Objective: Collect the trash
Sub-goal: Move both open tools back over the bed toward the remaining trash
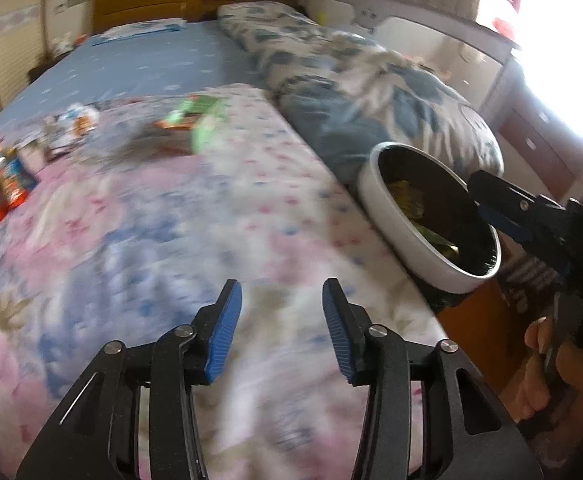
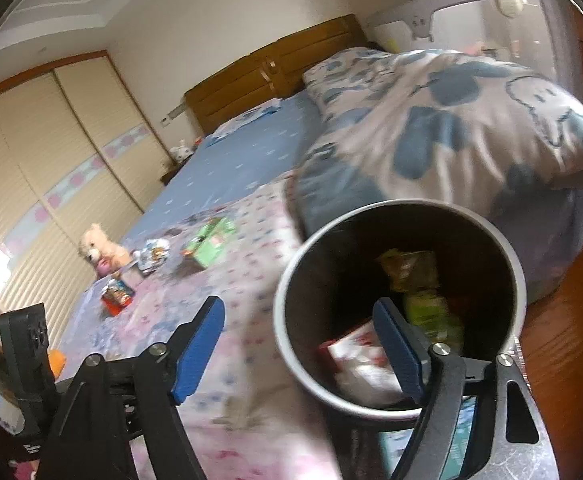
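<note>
- Left gripper (image 1: 282,330) is hovering over the floral quilt (image 1: 171,240), jaws part-open and holding nothing; likely heading for more litter.
- Right gripper (image 2: 299,350) is standing wide and empty at the trash bin (image 2: 291,320), apparently a drop-off pose.
- Bin is sitting beside the bed's right edge, already holding wrappers (image 2: 407,268).
- Remaining trash is lying far left: red packet (image 1: 3,190), green packet (image 1: 195,114).

White letters "DAS" are showing on the black body of the right gripper (image 1: 487,208), at the edge of the left wrist view; the rest of the word is getting cut off; the snack packs (image 2: 117,296) on the bed are looking too blurry to read.
</note>
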A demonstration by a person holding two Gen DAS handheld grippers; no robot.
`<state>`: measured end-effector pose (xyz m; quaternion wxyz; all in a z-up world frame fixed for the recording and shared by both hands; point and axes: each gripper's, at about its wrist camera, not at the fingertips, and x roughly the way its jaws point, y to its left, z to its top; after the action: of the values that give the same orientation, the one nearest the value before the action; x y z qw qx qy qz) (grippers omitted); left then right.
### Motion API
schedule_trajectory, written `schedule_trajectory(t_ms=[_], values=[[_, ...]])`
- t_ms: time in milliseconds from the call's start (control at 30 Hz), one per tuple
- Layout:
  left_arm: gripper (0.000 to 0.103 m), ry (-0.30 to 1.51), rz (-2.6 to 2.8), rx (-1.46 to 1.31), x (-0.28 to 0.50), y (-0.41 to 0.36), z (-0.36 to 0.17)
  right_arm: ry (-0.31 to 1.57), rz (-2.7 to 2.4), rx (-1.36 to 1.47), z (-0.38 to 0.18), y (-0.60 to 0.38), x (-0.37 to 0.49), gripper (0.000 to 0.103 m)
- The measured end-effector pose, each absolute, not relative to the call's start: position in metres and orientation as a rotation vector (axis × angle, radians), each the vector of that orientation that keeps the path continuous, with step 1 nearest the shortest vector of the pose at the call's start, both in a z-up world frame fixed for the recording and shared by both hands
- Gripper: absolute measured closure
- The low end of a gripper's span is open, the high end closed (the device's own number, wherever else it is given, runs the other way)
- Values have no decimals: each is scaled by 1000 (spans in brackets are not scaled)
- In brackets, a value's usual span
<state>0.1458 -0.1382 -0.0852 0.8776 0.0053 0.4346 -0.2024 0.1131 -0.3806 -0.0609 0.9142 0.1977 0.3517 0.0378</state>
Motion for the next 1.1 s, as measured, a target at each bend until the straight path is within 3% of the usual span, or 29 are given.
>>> schedule_trajectory(t_ms=[367,433,533,1100], values=[[44,879,-214,-82,152,-45,-87,809,192,377,-81,-302,147,17],[34,877,-182,-93,154,-32,-88,825,203,372,-85,-289,155,15],[26,872,-145,-116,156,-15,-89,848,204,363,-90,-272,167,11],[23,872,-4,-146,204,47,-97,913,194,288,-112,-209,246,9]])
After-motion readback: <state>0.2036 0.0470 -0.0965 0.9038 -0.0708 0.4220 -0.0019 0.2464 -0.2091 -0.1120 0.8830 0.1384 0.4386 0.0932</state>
